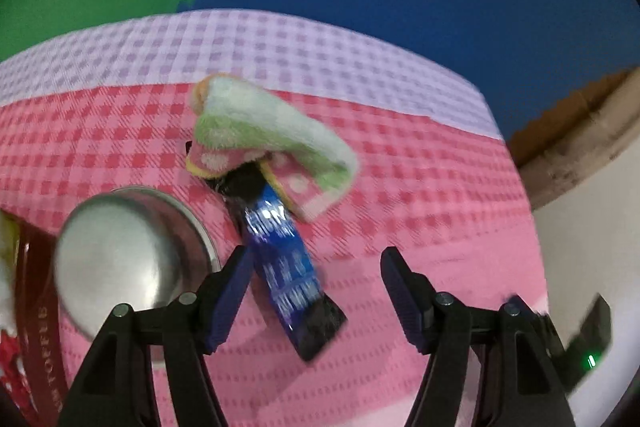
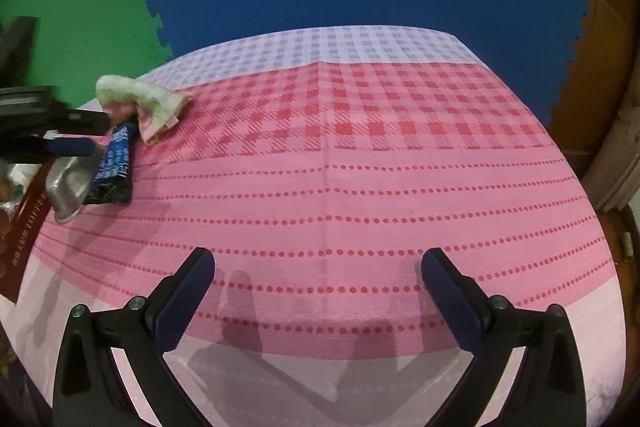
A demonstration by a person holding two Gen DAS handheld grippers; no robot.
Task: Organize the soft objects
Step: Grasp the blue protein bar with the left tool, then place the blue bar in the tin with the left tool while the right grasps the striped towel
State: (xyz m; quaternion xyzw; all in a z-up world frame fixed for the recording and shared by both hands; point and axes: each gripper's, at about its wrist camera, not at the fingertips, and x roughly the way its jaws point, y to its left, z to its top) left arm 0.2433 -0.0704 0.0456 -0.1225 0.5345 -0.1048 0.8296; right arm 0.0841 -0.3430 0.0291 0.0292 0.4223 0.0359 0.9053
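Claws: L (image 1: 314, 291) & R (image 2: 318, 283) both apart, empty; 1 cloth (image 1: 268, 135), 1 blue packet (image 1: 286, 259), 1 steel bowl (image 1: 124, 255).

My left gripper (image 1: 316, 275) pointed steeply downward, its two dark-blue padded jaws spread wide with nothing pressed between them. Both black finger frames showed at the bottom of its own camera view, blurred at the edges. My right gripper (image 2: 318, 279) also tilted downward, jaws standing as far apart as they go and holding nothing, the pads sharp in its own view. From the right wrist camera, I saw the left gripper (image 2: 86, 135) reaching in from the left edge, its fingers nearly level across the picture, one blue pad (image 2: 70, 147) showing.
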